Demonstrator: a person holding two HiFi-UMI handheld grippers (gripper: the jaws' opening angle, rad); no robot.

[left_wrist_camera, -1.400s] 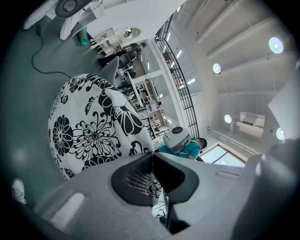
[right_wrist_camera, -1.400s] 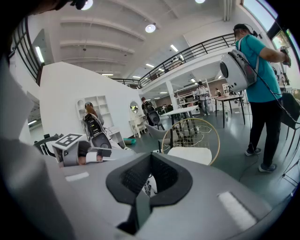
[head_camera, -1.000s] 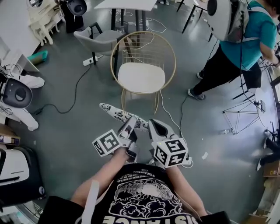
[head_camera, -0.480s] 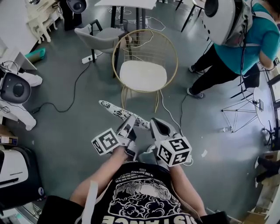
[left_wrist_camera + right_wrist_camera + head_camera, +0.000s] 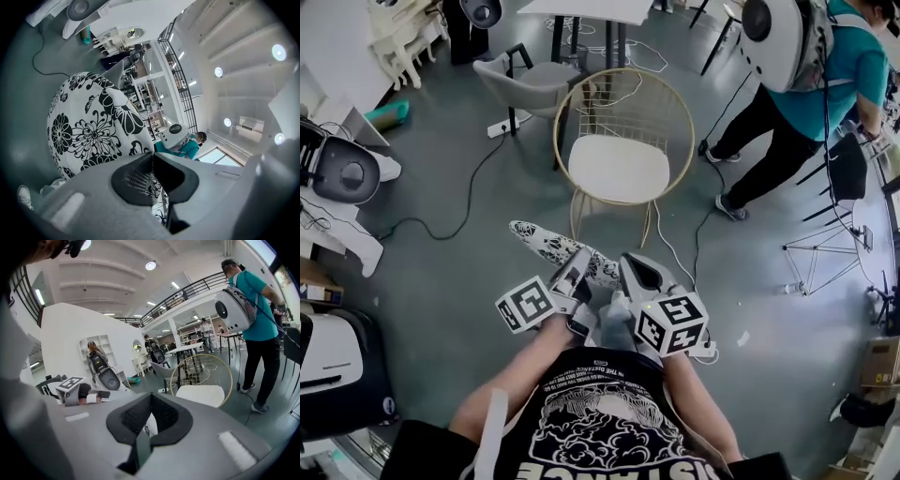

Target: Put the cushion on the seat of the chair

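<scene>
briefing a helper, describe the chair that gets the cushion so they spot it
Near the white table at the head view's top stand two chairs. The target chair is right of the grey chair. It alone has a round gold hoop back and a white seat.

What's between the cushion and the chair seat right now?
Head view: only bare grey floor lies between the cushion and the chair seat.

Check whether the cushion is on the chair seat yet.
Off: the seat is empty; the cushion is held in the air, short of it.
</scene>
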